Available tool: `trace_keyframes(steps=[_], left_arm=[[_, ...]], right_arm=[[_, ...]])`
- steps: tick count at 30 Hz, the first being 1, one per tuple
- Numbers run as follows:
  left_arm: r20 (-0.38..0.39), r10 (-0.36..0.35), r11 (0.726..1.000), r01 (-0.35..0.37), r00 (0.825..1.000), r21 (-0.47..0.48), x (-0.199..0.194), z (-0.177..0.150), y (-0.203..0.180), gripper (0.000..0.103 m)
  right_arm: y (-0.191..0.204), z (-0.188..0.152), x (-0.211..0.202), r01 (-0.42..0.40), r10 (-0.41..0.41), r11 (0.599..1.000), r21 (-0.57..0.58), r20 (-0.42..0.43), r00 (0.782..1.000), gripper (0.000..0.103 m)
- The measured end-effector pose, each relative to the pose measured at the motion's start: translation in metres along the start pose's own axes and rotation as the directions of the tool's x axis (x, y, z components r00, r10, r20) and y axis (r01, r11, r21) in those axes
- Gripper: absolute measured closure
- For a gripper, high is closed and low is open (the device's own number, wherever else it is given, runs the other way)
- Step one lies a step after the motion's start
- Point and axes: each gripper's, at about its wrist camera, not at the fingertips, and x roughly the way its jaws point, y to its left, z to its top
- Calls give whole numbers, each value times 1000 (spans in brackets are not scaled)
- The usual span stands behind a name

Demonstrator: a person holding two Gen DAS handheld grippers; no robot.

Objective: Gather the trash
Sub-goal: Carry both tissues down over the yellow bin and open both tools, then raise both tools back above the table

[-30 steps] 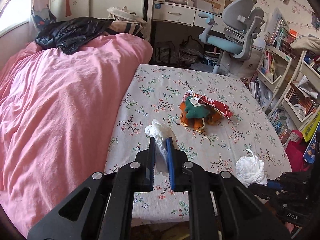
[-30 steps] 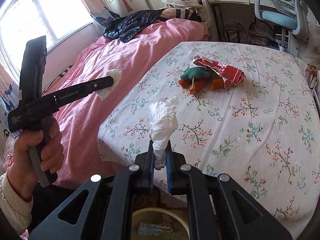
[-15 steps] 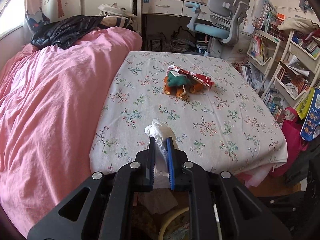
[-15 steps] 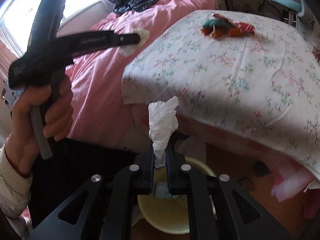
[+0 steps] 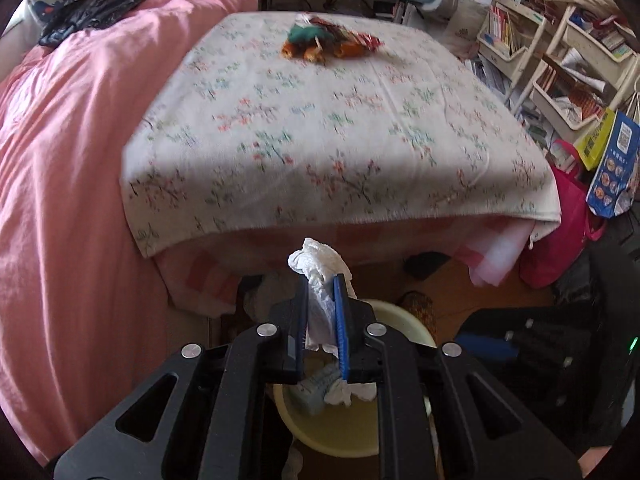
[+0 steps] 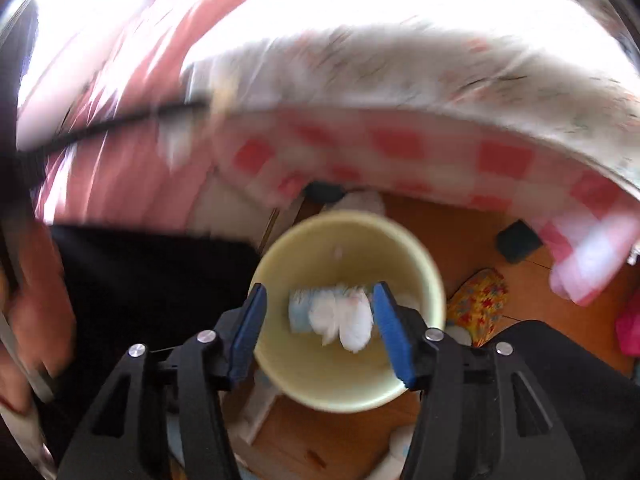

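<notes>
Here the right gripper [image 6: 318, 312], jaws opening and empty, hangs over the yellow bin [image 6: 430, 280]; a white wad [image 6: 344, 318] lies inside, directly below the parted fingers. The left gripper [image 5: 322, 300] stays out of this drop, clamped on its own tissue [image 5: 320, 264] above the bin's [image 5: 394, 316] near rim. Release is best made centred over the mouth. More wrappers [image 5: 328, 40] remain on the far bedspread [image 5: 360, 120].

The right wrist view is motion-blurred: the bed [image 6: 400, 80] smears, and the white wad [image 6: 344, 320] in the bin [image 6: 348, 384] is indistinct. The left gripper [image 5: 322, 280] hides the bin's near rim.
</notes>
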Motion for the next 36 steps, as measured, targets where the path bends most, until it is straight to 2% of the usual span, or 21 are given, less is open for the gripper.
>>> trace_keyframes(steps=[3,5,8,10,12,16,18,20,22,25,27,28,30,31,36], left_arm=[[-104,-30,999,34,994,29,17,-15,-10,85],[-113,-19,998,24,993,51,17,-17,-15,64],[-45,-6,999,8,999,41,3,-12,-13,42],[8,1,1000,-1,1000,16,-7,-4,-8,37],[74,35,999,-34,997,-17,-20,5,0,34],[209,97,994,-82,973,-78,-49,30,14,17],[251,113,992,-93,961,-90,-58,46,21,14],[276,135,990,-117,952,-83,-66,66,29,11],[312,165,986,-147,936,-78,-72,86,37,9],[359,207,978,-189,910,-84,-79,108,51,7],[368,240,971,-214,898,-110,-76,111,64,7],[356,258,965,-225,898,-132,-70,111,71,7],[257,296,951,-260,920,-166,-53,113,85,7],[232,294,951,-258,927,-173,-49,114,90,8],[263,315,947,-284,912,-151,-48,114,87,7]], right_arm=[[-6,13,-25,8,-13,999,36,131,991,39],[-8,23,-43,23,-30,999,35,210,977,34],[-8,44,-70,52,-51,999,2,305,951,30],[-8,61,-86,54,-44,998,-19,358,933,25],[-4,77,-98,101,-67,993,-64,405,912,24],[-1,107,-110,179,-92,974,-137,484,870,16],[-8,113,-107,203,-107,969,-140,501,859,14],[-21,123,-99,163,-109,984,-75,471,875,14],[-28,130,-100,107,-81,994,-29,470,879,14],[-32,133,-97,93,-82,996,-1,447,891,14],[-34,133,-95,81,-79,997,13,433,898,14],[-34,133,-94,81,-80,997,17,429,900,14],[-35,132,-93,77,-78,997,20,421,903,14],[-34,132,-92,73,-75,997,21,417,906,14],[-25,132,-88,94,-80,995,-15,403,912,14]])
